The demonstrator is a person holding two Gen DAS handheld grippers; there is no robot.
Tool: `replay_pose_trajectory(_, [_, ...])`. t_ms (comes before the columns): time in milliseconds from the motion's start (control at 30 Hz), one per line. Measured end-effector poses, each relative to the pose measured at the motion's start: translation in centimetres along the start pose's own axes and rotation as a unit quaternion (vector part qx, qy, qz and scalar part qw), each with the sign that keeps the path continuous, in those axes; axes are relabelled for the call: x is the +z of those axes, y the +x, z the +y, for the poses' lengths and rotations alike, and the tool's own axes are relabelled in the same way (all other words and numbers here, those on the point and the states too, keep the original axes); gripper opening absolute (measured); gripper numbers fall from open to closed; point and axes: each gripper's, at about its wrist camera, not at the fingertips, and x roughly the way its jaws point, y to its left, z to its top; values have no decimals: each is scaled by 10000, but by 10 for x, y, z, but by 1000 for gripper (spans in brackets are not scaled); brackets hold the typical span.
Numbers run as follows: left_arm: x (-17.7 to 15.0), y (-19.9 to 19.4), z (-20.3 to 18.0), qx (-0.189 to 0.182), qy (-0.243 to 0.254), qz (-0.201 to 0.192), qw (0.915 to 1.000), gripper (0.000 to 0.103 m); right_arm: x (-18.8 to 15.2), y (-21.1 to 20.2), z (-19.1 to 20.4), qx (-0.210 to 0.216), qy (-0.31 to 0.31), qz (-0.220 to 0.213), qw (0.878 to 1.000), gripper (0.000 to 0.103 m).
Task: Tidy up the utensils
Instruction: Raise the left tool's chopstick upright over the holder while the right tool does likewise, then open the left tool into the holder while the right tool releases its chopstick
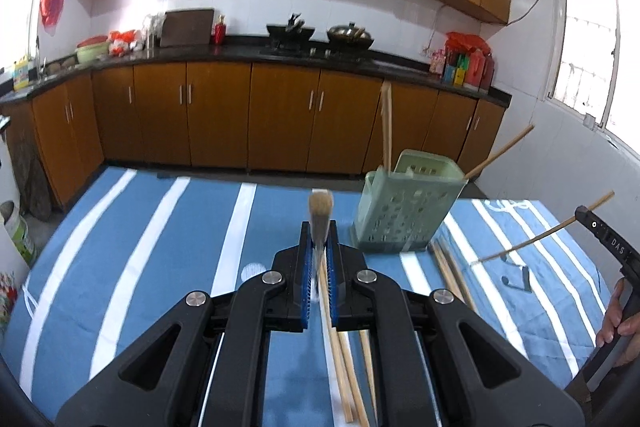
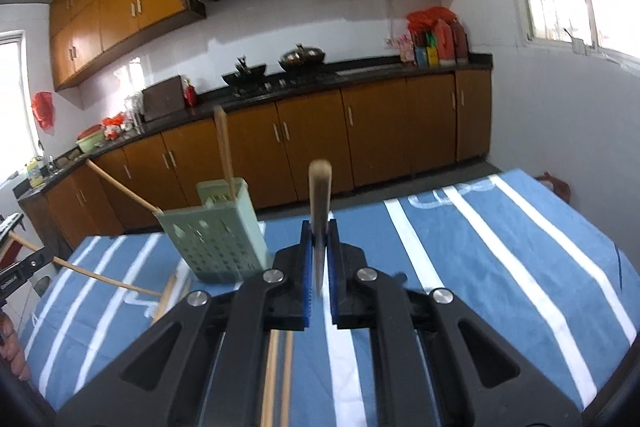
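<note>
A pale green perforated utensil holder (image 1: 404, 211) stands on the blue striped tablecloth, with two chopsticks (image 1: 386, 125) sticking out of it. My left gripper (image 1: 319, 227) is shut on a wooden chopstick (image 1: 320, 213), held above the cloth left of the holder. My right gripper (image 2: 319, 227) is shut on another chopstick (image 2: 320, 195), right of the holder (image 2: 218, 231). The right gripper also shows at the left wrist view's right edge (image 1: 588, 217), its chopstick (image 1: 544, 237) slanting down toward the cloth. Loose chopsticks (image 1: 344, 359) lie on the cloth below the left gripper.
More chopsticks (image 1: 450, 273) lie by the holder's base. The table (image 2: 520, 267) carries a blue cloth with white stripes. Brown kitchen cabinets (image 1: 248, 115), a stove with woks (image 1: 320, 35) and a window (image 1: 592, 51) are beyond the table's far edge.
</note>
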Motion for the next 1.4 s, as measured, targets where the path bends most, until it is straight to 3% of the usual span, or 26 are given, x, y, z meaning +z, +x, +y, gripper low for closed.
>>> replay_pose_trajectory(433, [47, -29, -27, -568, 214, -439, 9972, 7, 60, -34, 30, 1103, 98, -358, 9932, 8])
replay_pose_trajectory(600, [65, -35, -38, -814, 224, -576, 9948, 7, 77, -37, 43, 1269, 145, -594, 9900, 8])
replay_pose_trajectory(867, [98, -27, -58, -775, 424, -833, 9926, 7, 99, -20, 63, 1197, 83, -823, 9894, 8])
replay_pose_trajectory(1033, [109, 5, -64, -768, 422, -536, 9947, 7, 109, 6, 67, 1021, 86, -735, 9920, 8])
replay_pose_trajectory(1400, [96, 55, -64, -747, 329, -16, 9967, 7, 93, 58, 76, 875, -47, -136, 9961, 8])
